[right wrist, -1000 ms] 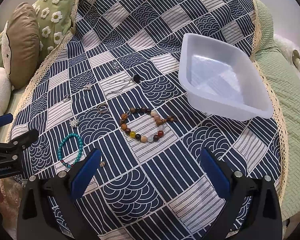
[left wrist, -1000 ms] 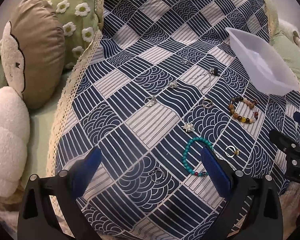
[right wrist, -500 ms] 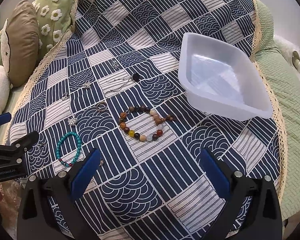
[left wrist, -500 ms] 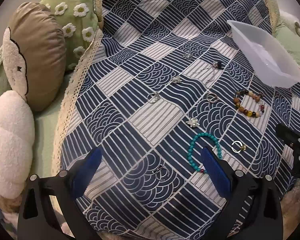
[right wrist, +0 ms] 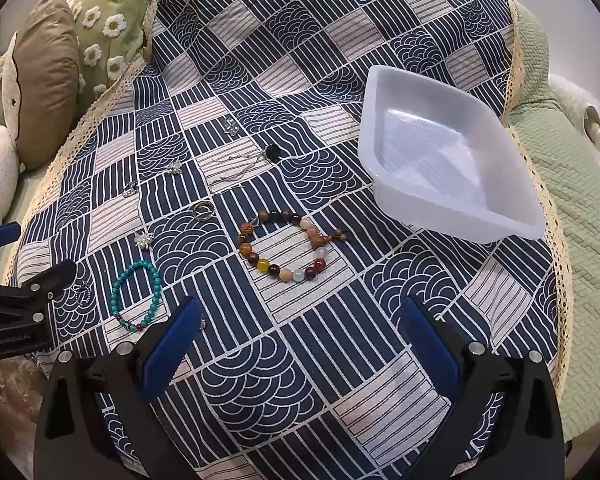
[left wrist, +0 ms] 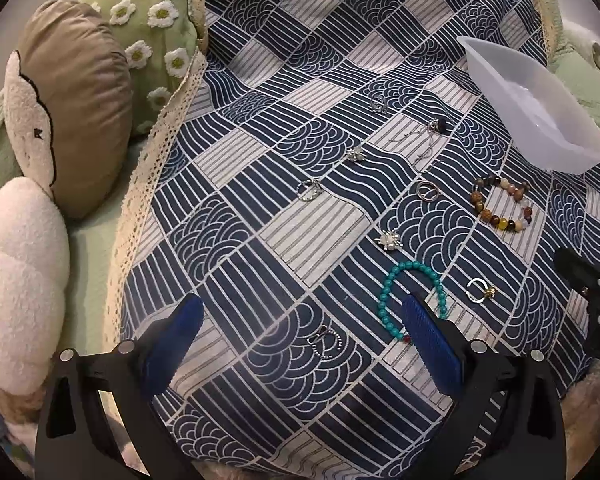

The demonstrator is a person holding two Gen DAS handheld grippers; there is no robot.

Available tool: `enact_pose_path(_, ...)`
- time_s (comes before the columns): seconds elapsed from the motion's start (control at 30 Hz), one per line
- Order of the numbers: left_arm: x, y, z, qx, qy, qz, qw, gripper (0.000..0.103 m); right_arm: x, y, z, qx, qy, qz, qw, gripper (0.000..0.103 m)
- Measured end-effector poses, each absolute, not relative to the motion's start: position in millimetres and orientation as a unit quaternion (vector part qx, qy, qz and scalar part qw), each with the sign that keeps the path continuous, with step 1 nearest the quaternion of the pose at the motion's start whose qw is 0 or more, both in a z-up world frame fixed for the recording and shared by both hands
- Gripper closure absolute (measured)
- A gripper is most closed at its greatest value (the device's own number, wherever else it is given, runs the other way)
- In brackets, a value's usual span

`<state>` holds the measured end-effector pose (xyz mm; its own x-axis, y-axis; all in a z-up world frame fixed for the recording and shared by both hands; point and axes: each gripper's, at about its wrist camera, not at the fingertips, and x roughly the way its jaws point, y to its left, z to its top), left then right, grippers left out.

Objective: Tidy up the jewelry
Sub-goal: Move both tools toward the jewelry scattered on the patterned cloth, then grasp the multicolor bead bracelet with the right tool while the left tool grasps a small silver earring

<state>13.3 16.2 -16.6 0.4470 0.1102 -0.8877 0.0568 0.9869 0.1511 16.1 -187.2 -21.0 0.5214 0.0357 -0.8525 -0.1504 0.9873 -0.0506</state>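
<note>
While both tools hung above the patterned cloth, the scene stood thus:
Left tool (left wrist: 300,328): spread wide and holding nothing, low in its own view; a small dark beaded ring (left wrist: 325,340) lay on the cloth between its blue fingers.
Right tool (right wrist: 300,328): likewise spread wide with nothing between the fingers, low centre of its view, over bare cloth.
Cloth (right wrist: 300,60): navy and white patchwork with a lace edge, spread over a green bed cover (right wrist: 572,184).
Tray (right wrist: 452,164): translucent white plastic, right of centre in the right view, nothing visible inside.
Turquoise bracelet (left wrist: 410,300): lower right of centre in the left view, partly hidden behind that tool's right finger.
Mixed bead bracelet (right wrist: 290,248): centre of the right view, near the tray but apart from it.
Gold-tipped ring (left wrist: 479,290): just right of the turquoise bracelet.
Silver double ring (right wrist: 202,210): left of the mixed bead bracelet.
Chain with dark bead (right wrist: 256,162): above the bracelets, mid frame.
Small silver pieces (left wrist: 389,240): scattered in a loose line up the cloth.
Cushions (left wrist: 72,100): brown, daisy-green and white, at the left edge.
</note>
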Motion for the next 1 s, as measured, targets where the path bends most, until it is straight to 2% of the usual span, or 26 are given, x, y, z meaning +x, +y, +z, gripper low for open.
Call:
enact_pose_path(0.5, 14, 32, -17, 0.05, 0.499, 0.03, 0.865, 0.008, 33, -202, -35, -0.051, 0.502, 0.017, 0.863, 0.005)
enact_pose_path(0.6, 10, 43, -22, 0.01, 0.488, -0.008, 0.873, 0.008, 35, -201, -36, -0.052, 0.499, 0.023, 0.865, 0.005)
enact_pose_path(0.7, 12, 49, -31, 0.002, 0.508, 0.002, 0.862, 0.008, 45, -203, -38, -0.038, 0.506, 0.03, 0.861, 0.005)
enact_pose_path(0.77, 15, 49, -38, 0.031, 0.525, 0.036, 0.85, 0.008, 54, -205, -39, -0.028, 0.509, 0.035, 0.859, 0.013)
enact_pose_path(0.83, 16, 48, -42, 0.039, 0.532, 0.034, 0.845, 0.008, 63, -205, -41, -0.021, 0.512, 0.036, 0.858, 0.013)
enact_pose_path(1.0, 16, 41, -55, 0.053, 0.551, 0.021, 0.833, 0.008, 82, -204, -57, -0.002, 0.542, 0.045, 0.839, 0.036)
